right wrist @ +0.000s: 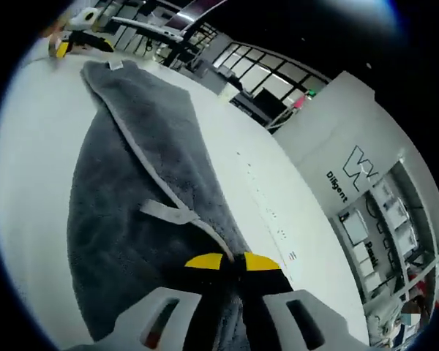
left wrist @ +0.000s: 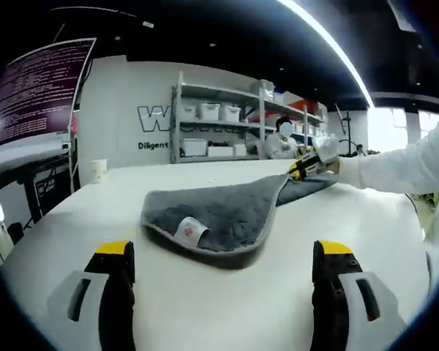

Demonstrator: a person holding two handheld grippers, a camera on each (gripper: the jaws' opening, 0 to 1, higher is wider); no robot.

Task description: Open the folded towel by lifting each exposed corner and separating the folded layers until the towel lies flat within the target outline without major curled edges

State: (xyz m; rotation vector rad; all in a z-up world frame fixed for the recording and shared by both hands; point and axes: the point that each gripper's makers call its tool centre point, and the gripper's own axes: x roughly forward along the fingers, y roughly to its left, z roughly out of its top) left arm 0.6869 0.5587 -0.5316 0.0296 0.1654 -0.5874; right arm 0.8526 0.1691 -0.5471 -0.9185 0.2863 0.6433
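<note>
A white table point(left wrist: 227, 292) spreads out ahead of both grippers. On it lies the grey towel point(left wrist: 219, 212), folded over on itself, with a pale edging and a small white label point(left wrist: 192, 231) on the near corner. In the left gripper view the towel sits just beyond the tips of the left gripper point(left wrist: 225, 256), between its two fingers and clear of both; those fingers stand wide apart with nothing in them. The right gripper point(right wrist: 233, 261) has its yellow-tipped fingers pressed together on the far end of the towel, the cloth running away from the tips across the table. A white hanging loop point(right wrist: 168, 213) lies on the towel just ahead of those tips.
</note>
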